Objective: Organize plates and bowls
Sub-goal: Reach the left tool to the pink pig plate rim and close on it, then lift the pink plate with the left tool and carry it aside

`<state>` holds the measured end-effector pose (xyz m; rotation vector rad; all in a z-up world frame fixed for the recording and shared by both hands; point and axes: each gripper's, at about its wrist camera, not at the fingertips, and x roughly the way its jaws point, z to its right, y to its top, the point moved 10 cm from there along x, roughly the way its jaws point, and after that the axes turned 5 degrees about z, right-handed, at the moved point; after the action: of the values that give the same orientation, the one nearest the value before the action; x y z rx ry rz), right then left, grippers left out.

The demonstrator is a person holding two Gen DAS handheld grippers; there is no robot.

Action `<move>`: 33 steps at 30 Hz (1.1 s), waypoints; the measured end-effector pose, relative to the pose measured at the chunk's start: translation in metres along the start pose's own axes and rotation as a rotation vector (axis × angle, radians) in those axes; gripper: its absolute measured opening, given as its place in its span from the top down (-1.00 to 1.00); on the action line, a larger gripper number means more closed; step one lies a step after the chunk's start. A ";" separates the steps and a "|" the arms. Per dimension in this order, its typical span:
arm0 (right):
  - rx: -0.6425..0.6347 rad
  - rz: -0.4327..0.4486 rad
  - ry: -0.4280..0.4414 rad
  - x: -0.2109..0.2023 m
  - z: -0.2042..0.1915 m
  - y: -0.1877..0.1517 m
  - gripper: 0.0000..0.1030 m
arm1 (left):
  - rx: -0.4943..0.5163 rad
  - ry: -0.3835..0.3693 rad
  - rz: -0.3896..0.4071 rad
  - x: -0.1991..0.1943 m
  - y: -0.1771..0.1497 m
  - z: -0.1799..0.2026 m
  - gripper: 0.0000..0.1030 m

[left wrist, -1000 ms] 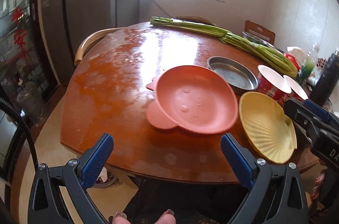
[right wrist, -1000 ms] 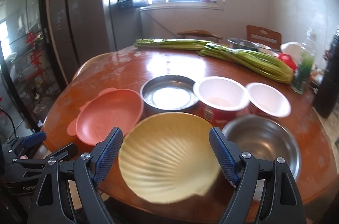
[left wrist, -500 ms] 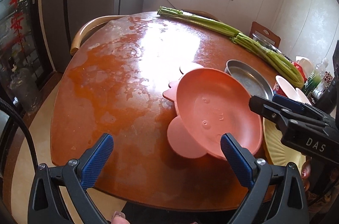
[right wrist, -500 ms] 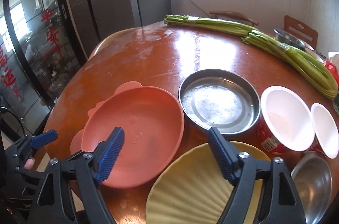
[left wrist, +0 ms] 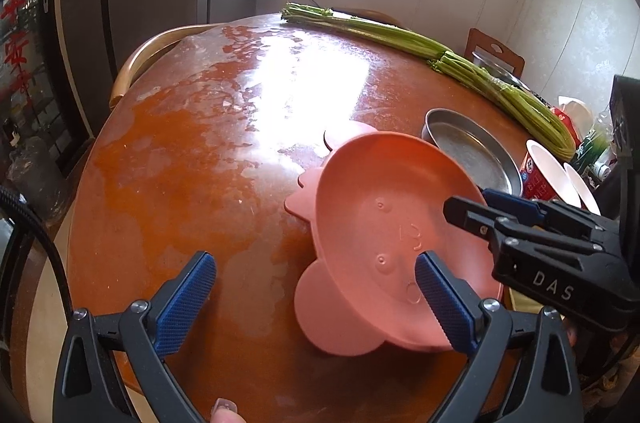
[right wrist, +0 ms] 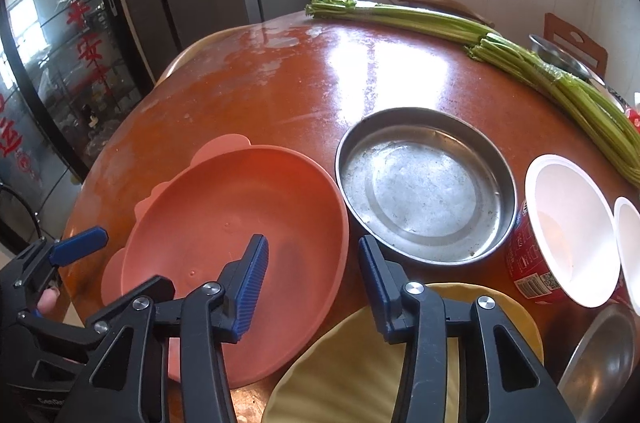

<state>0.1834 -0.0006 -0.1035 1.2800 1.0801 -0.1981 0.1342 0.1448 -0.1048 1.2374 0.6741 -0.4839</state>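
Both tongs have closed in on the salmon-pink eared plastic plate (right wrist: 236, 223): right tongs (right wrist: 312, 275), half-open, straddle its near rim; left tongs (left wrist: 316, 295), wide and empty, flank it on the reddish-brown wooden surface (left wrist: 192, 151).

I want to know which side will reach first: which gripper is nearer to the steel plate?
Right. The right gripper hovers over the pink plate's rim, just short of the steel plate. The left gripper is open at the pink plate's far side.
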 end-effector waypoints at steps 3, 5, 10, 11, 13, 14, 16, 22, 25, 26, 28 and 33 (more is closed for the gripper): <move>-0.019 -0.004 -0.006 0.004 0.000 -0.001 0.11 | -0.007 -0.006 -0.012 0.003 -0.001 0.001 -0.76; -0.026 -0.007 0.004 0.005 -0.002 0.000 0.13 | 0.008 -0.008 -0.011 0.005 -0.002 0.003 -0.64; -0.049 -0.009 0.016 0.009 -0.011 -0.002 0.14 | 0.013 -0.028 -0.014 0.008 0.002 0.006 -0.26; -0.053 -0.008 0.019 0.008 -0.013 -0.003 0.14 | 0.018 -0.044 -0.019 0.009 0.002 0.008 -0.14; -0.045 -0.006 0.038 0.006 -0.017 -0.003 0.15 | 0.021 -0.059 -0.028 0.010 0.004 0.009 0.02; -0.042 -0.007 0.040 0.007 -0.017 -0.003 0.15 | 0.023 -0.064 -0.027 0.010 0.005 0.010 0.04; -0.037 -0.004 0.046 0.005 -0.019 -0.004 0.15 | 0.018 -0.071 -0.025 0.009 0.008 0.008 0.05; -0.017 0.014 0.054 -0.002 -0.024 -0.005 0.15 | 0.019 -0.087 -0.025 0.007 0.011 0.005 0.05; 0.005 0.026 0.074 -0.007 -0.027 -0.002 0.15 | 0.017 -0.097 -0.029 0.006 0.016 0.002 0.05; 0.009 0.029 0.080 -0.008 -0.029 -0.001 0.15 | 0.018 -0.096 -0.028 0.006 0.019 0.001 0.05; 0.012 0.041 0.083 -0.009 -0.031 0.006 0.15 | 0.025 -0.091 -0.021 0.006 0.025 -0.001 0.05; 0.061 0.053 0.090 -0.004 -0.031 0.019 0.14 | 0.029 -0.108 -0.012 0.010 0.046 -0.004 0.05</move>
<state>0.1771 0.0301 -0.0846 1.3816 1.1229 -0.1357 0.1710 0.1615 -0.0808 1.2267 0.5850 -0.5676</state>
